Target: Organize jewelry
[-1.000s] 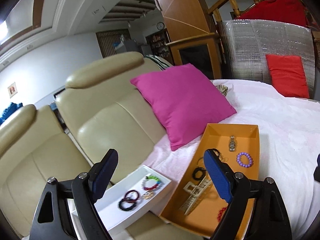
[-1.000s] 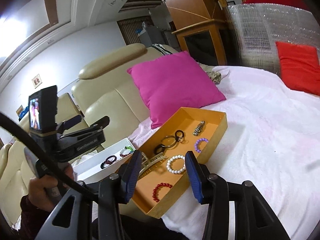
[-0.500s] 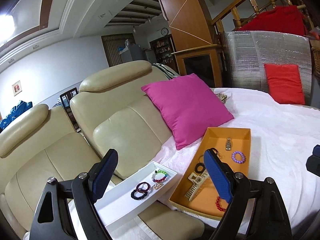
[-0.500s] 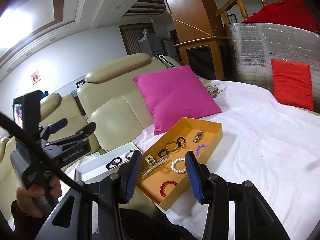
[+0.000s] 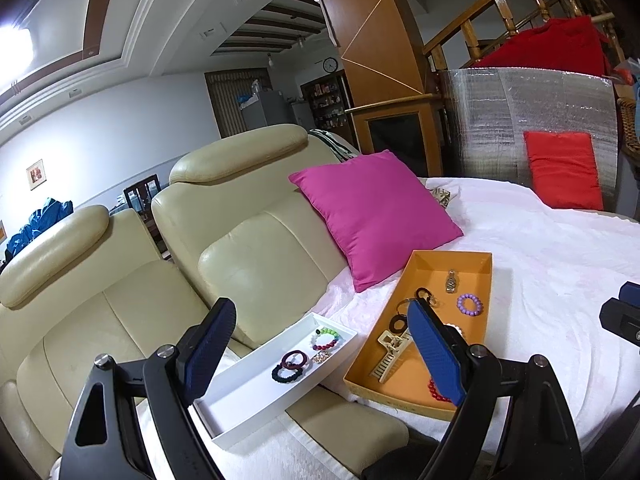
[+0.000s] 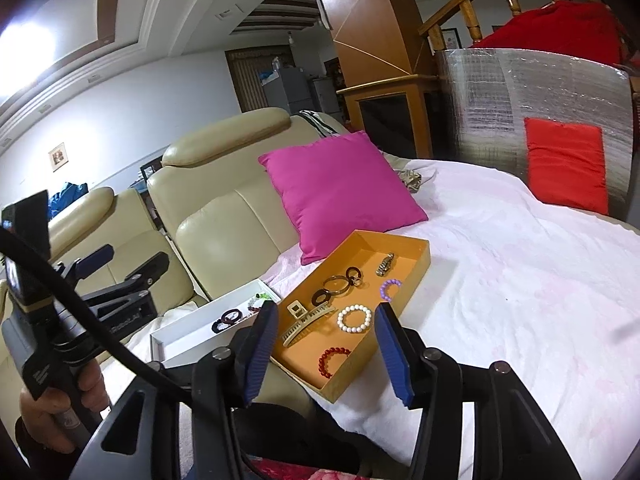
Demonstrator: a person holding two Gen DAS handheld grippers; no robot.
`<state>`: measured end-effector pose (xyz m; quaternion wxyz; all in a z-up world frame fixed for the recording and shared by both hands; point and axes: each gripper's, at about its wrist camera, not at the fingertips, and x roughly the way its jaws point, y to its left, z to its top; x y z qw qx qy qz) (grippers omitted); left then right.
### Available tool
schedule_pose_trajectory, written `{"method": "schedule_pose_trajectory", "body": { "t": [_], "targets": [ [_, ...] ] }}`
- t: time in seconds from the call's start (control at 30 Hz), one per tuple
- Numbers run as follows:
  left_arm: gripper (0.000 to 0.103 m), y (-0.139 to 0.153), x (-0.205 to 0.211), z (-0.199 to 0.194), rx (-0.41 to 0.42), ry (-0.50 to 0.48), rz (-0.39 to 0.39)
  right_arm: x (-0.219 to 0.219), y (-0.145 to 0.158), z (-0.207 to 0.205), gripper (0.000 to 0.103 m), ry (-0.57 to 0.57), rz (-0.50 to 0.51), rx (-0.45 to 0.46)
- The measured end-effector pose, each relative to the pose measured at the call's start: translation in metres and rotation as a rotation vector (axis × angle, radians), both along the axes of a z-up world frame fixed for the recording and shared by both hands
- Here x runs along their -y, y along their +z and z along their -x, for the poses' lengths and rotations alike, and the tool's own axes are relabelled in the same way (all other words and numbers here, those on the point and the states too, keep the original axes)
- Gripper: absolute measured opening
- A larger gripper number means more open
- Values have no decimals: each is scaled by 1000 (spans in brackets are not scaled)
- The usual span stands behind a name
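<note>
**Both grippers pulled back, nothing held**

Vs 1 s ago: both cameras have backed off and risen; trays look smaller, more sofa and ceiling in view. Jewelry has not moved.

Left gripper (image 5: 316, 354): jaws wide apart, empty, above the white tray (image 5: 240, 412). Right gripper (image 6: 326, 354): jaws apart, empty, over the near end of the orange tray (image 6: 416, 276).

White tray holds a dark scrunchie pair (image 5: 291, 366), a multicolor bead bracelet (image 5: 326, 338) and a small gold piece (image 5: 321, 357). Orange tray sits just beside it, to the right, with a watch (image 6: 385, 264), purple bracelet (image 6: 389, 288), white bead bracelet (image 6: 354, 319), red bracelet (image 6: 332, 361), beige hair claw (image 6: 306, 318) and dark rings (image 6: 338, 284).

Both trays rest on a white blanket (image 6: 500, 300) over a cream leather sofa (image 5: 120, 300). Pink pillow (image 5: 376, 216) leans on the backrest behind the orange tray; red cushion (image 5: 564, 168) against a silver foil panel (image 5: 528, 120). Wooden stair rail and recessed ceiling behind.
</note>
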<state>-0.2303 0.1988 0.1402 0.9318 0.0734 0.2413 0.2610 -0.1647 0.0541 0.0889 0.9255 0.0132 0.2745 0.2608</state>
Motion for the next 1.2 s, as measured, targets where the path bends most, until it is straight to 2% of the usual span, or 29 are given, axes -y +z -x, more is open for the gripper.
{"method": "schedule_pose_trajectory", "body": {
  "t": [0.5, 1.2],
  "targets": [
    [88, 8, -2, 23, 33, 14, -21, -18, 12, 26, 57, 5, 41, 23],
    [88, 6, -10, 29, 34, 34, -15, -31, 11, 30, 57, 15, 62, 36]
  ]
}}
